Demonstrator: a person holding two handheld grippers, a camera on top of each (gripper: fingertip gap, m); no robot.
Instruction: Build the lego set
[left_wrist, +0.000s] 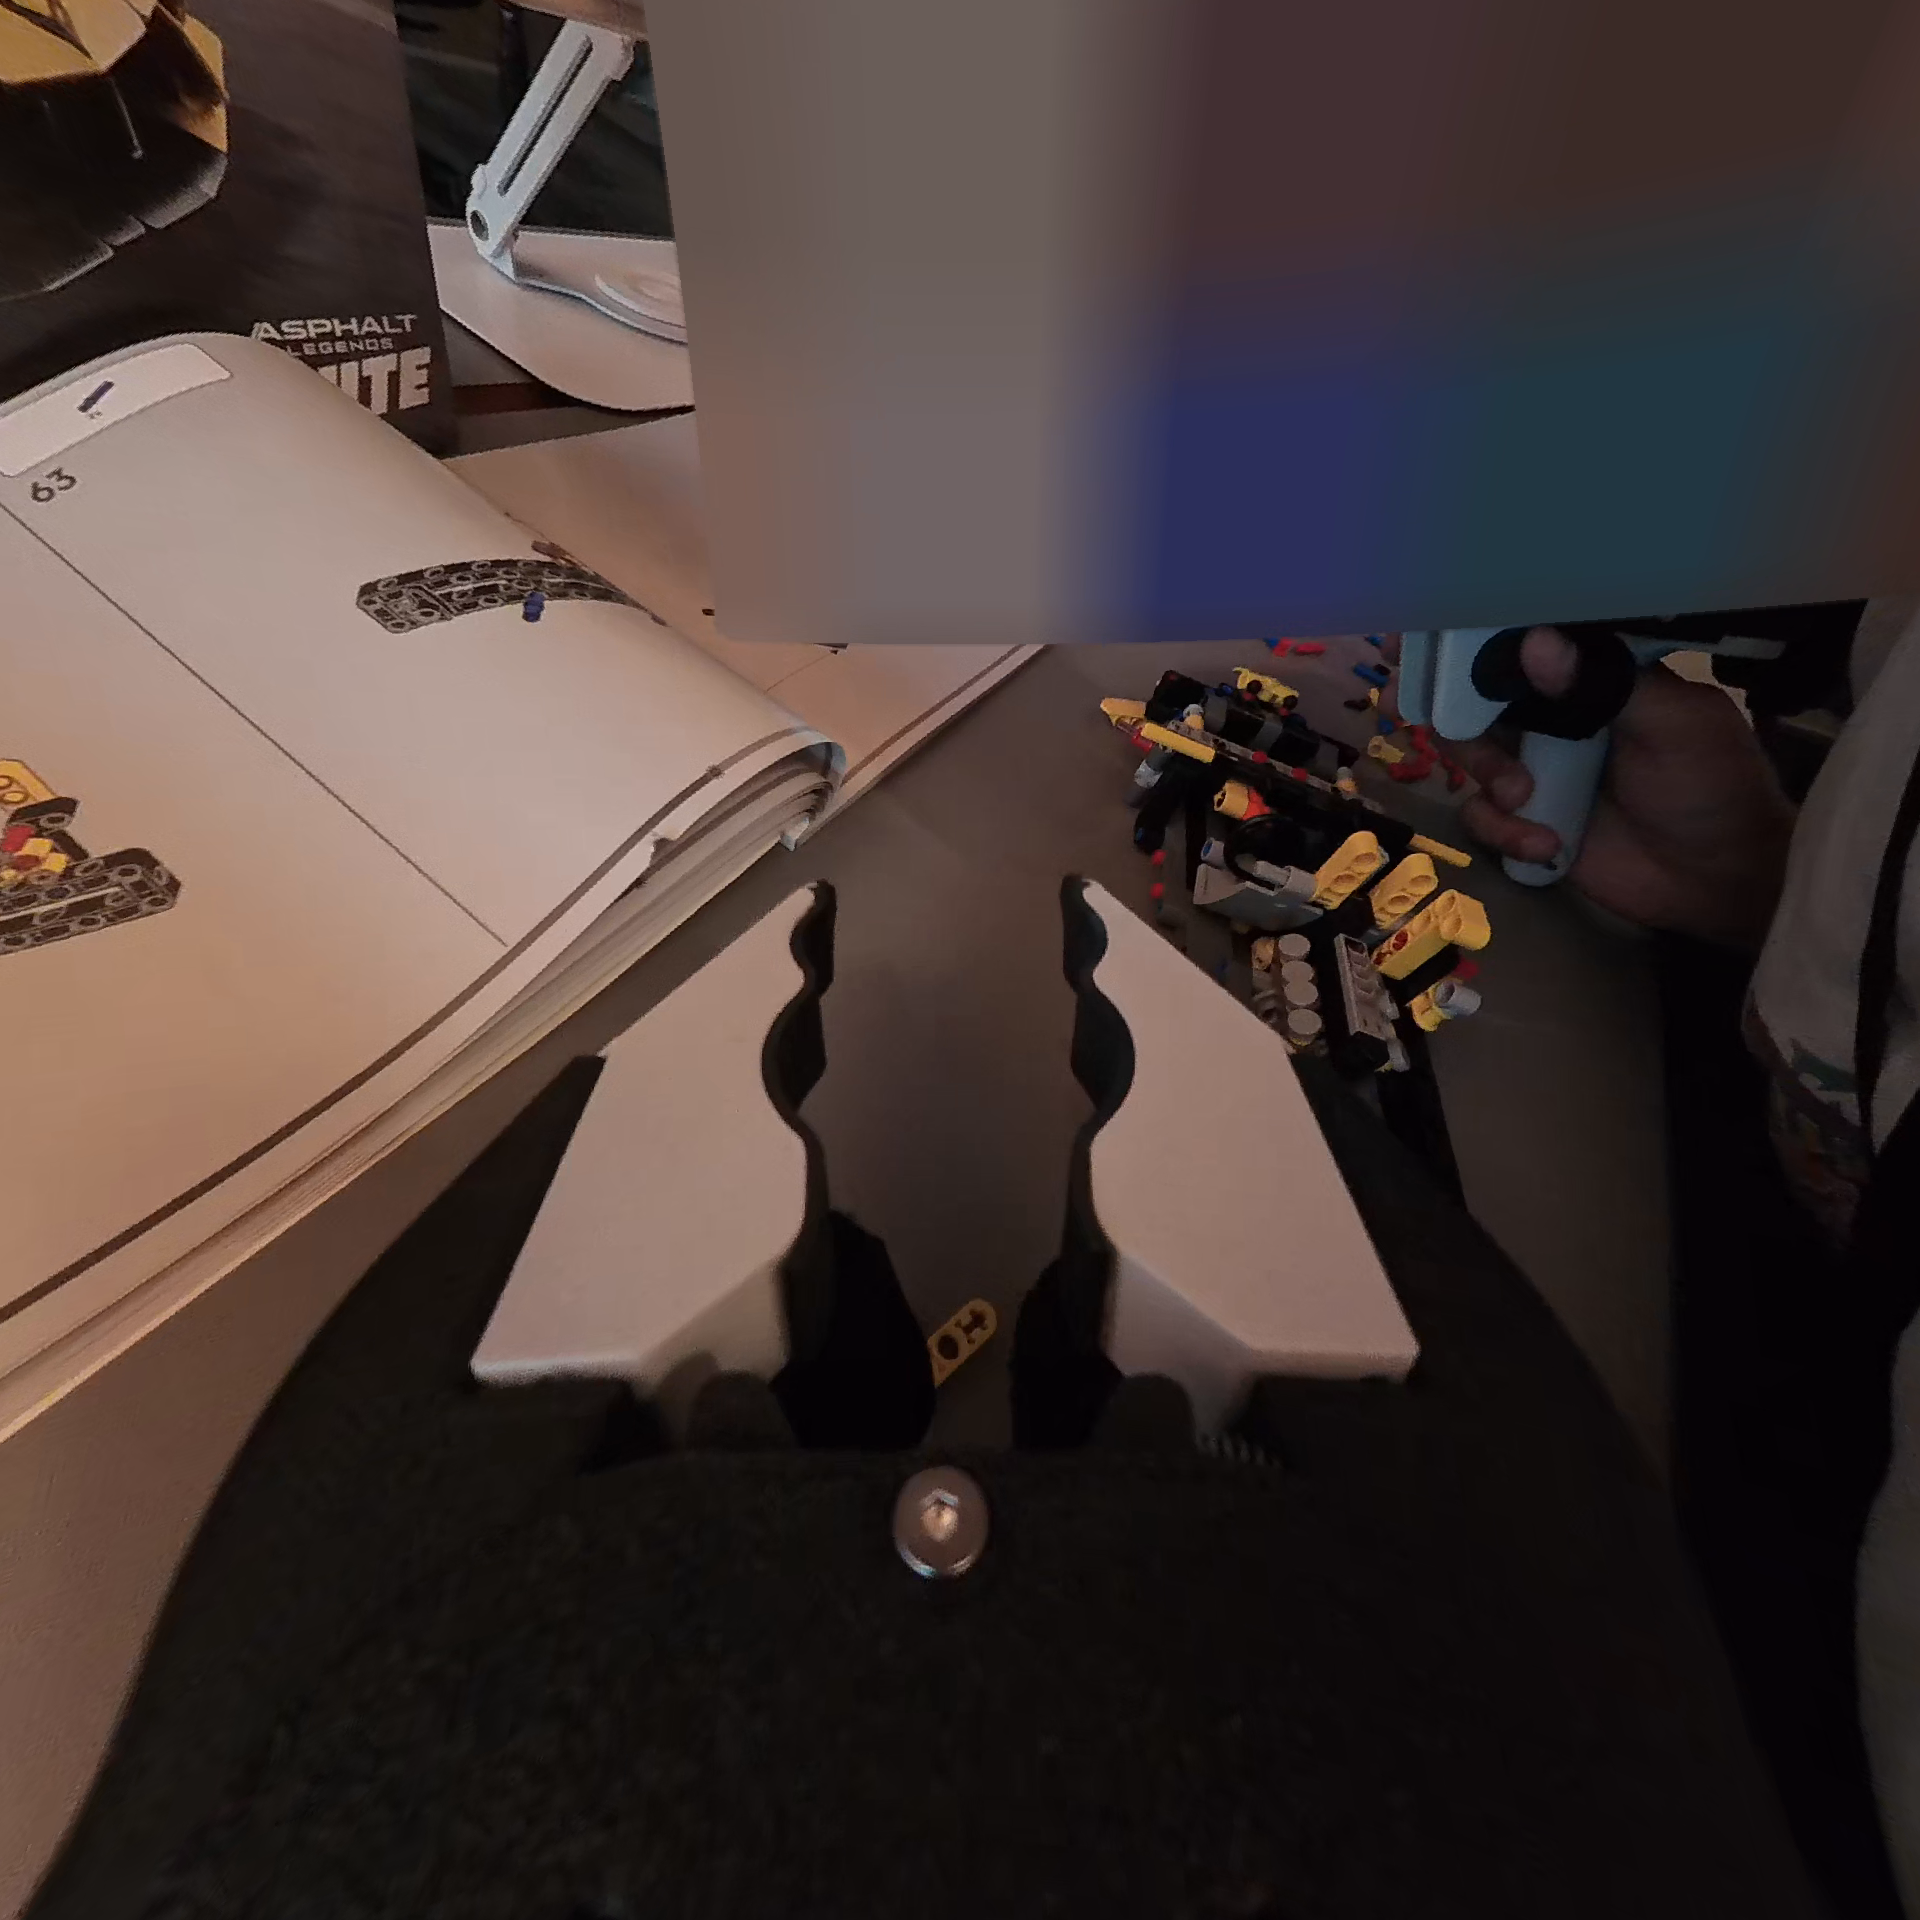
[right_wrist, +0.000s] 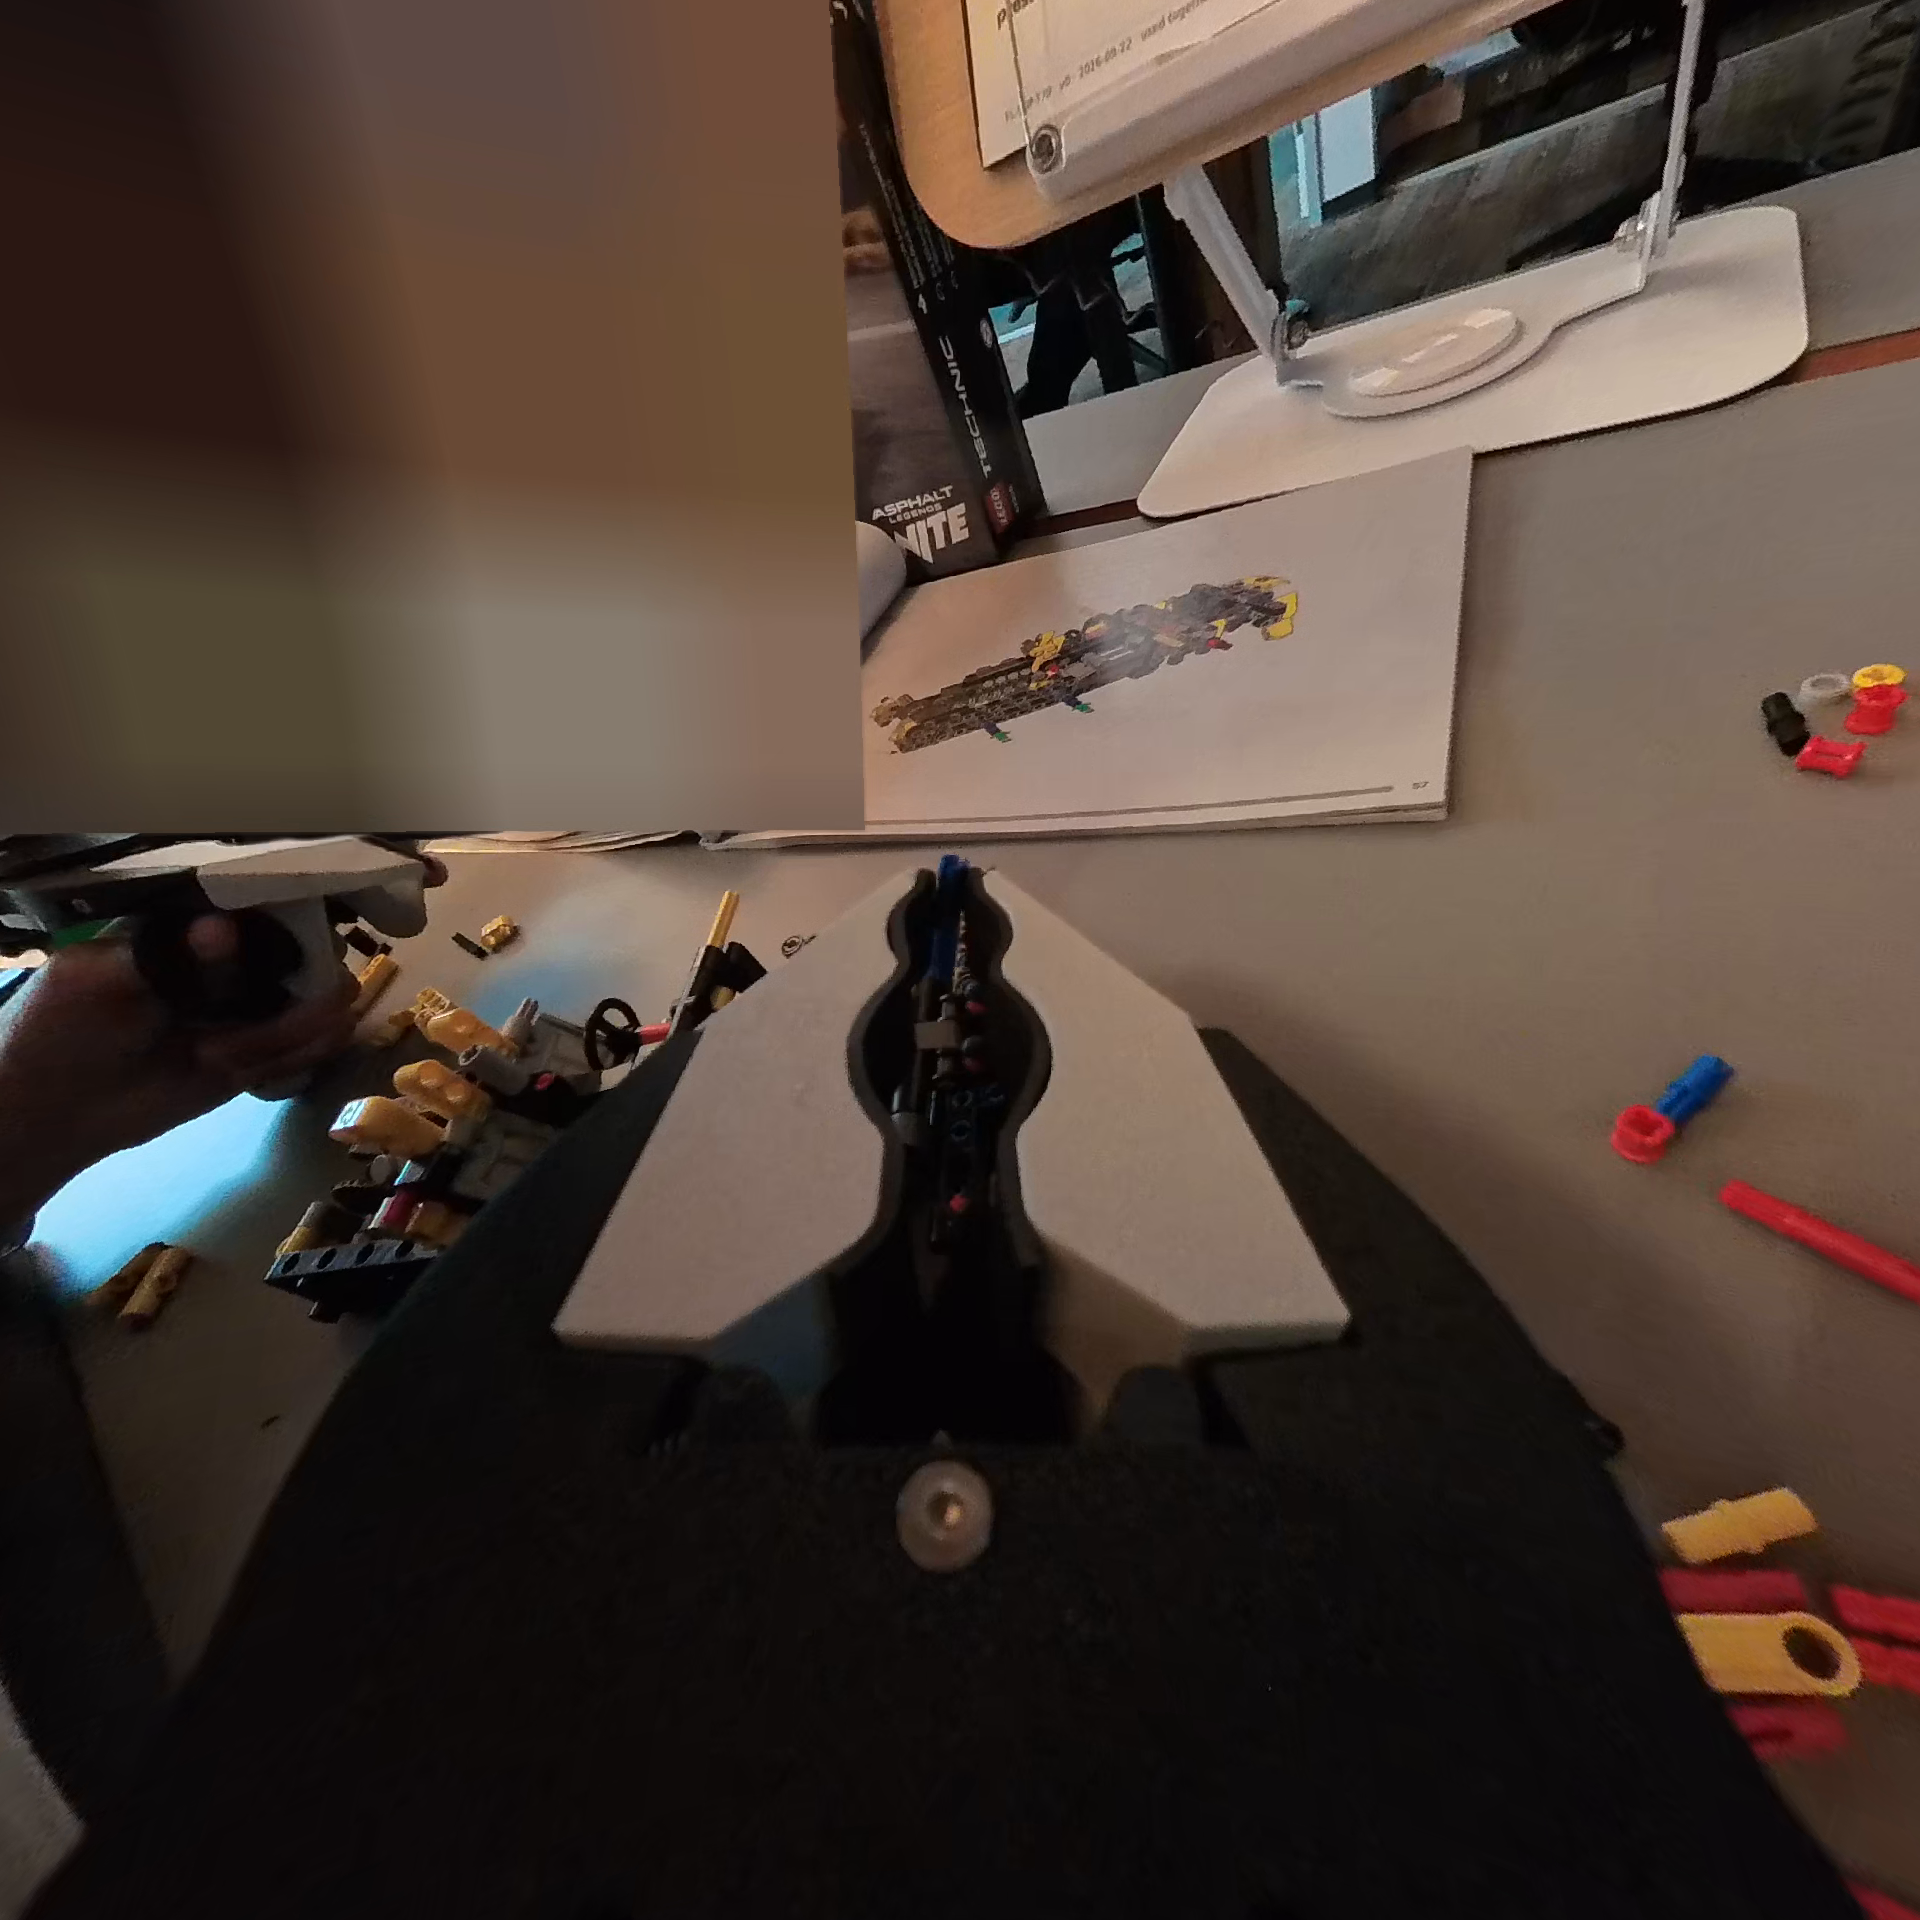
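Note:
My left gripper (left_wrist: 943, 891) is open and empty above the grey table, beside the open instruction booklet (left_wrist: 343, 748). A small yellow piece (left_wrist: 964, 1338) lies on the table between its fingers near the base. The black and yellow lego assembly (left_wrist: 1299, 852) lies on the table to its right, apart from it. My right gripper (right_wrist: 951, 875) is shut on a long black beam piece with blue pins (right_wrist: 943, 1049), held edge-on between the pads. The assembly also shows at the left of the right wrist view (right_wrist: 457, 1122), with the other gripper (right_wrist: 281, 914) above it.
The booklet's other page (right_wrist: 1164, 675) lies ahead of the right gripper. The black set box (right_wrist: 935, 416) and a white stand base (right_wrist: 1455, 384) are behind it. Loose red, blue and yellow pins (right_wrist: 1766, 1621) lie on the right. A hand holds the other gripper's handle (left_wrist: 1558, 790).

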